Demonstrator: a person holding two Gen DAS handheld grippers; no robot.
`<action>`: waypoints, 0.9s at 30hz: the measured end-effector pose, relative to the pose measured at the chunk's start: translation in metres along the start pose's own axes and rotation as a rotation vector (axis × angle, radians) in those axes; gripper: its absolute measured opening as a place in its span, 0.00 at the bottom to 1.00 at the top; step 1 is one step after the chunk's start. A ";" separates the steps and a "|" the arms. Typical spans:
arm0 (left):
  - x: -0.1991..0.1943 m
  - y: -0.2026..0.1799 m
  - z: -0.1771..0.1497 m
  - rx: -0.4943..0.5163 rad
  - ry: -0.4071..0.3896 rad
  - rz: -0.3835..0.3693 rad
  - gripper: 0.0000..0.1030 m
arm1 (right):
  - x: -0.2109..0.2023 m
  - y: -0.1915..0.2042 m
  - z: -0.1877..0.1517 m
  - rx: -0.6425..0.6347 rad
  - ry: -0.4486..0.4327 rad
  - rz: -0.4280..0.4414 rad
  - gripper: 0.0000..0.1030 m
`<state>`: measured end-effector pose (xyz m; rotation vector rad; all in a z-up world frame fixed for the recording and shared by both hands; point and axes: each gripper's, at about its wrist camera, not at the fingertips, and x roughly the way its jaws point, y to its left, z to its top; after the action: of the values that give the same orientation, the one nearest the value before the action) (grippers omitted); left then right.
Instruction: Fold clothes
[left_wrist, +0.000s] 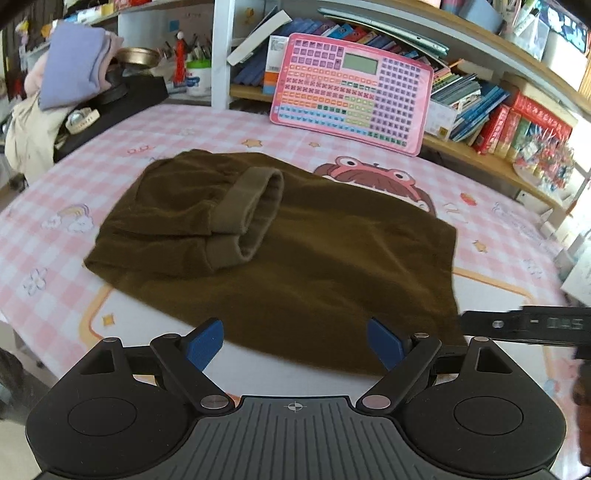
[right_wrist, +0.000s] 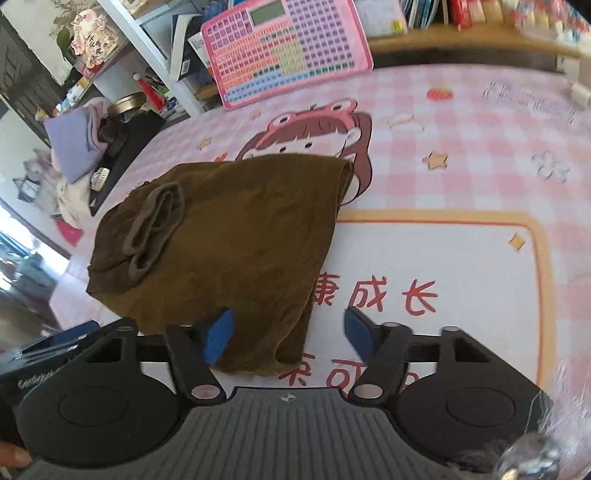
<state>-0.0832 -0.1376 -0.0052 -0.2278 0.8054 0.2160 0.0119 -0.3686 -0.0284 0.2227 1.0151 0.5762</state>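
Reading 成长 (right_wrist: 393, 297) (red) beside brown garment (right_wrist: 229, 236)

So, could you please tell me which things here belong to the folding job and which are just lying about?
Job:
- brown garment, partly folded, cuffs on top
- left tongs, open
- right tongs, open over its near corner

Lying about:
- pink keyboard toy
- lilac cloth pile
- books
- checked pink cover

Olive-brown garment (left_wrist: 295, 258) on pink-and-white checked cloth (left_wrist: 207, 125).
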 end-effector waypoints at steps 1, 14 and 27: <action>-0.002 -0.003 -0.001 0.003 -0.010 0.014 0.85 | 0.002 -0.001 0.001 0.002 0.012 0.011 0.50; -0.010 -0.019 -0.003 0.071 -0.037 0.022 0.85 | 0.029 -0.030 0.007 0.225 0.152 0.163 0.37; 0.000 -0.055 -0.007 0.274 -0.010 0.020 0.85 | 0.039 -0.051 0.027 0.397 0.151 0.362 0.10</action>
<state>-0.0722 -0.1920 -0.0033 0.0394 0.8182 0.1231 0.0683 -0.3873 -0.0646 0.7338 1.2423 0.7222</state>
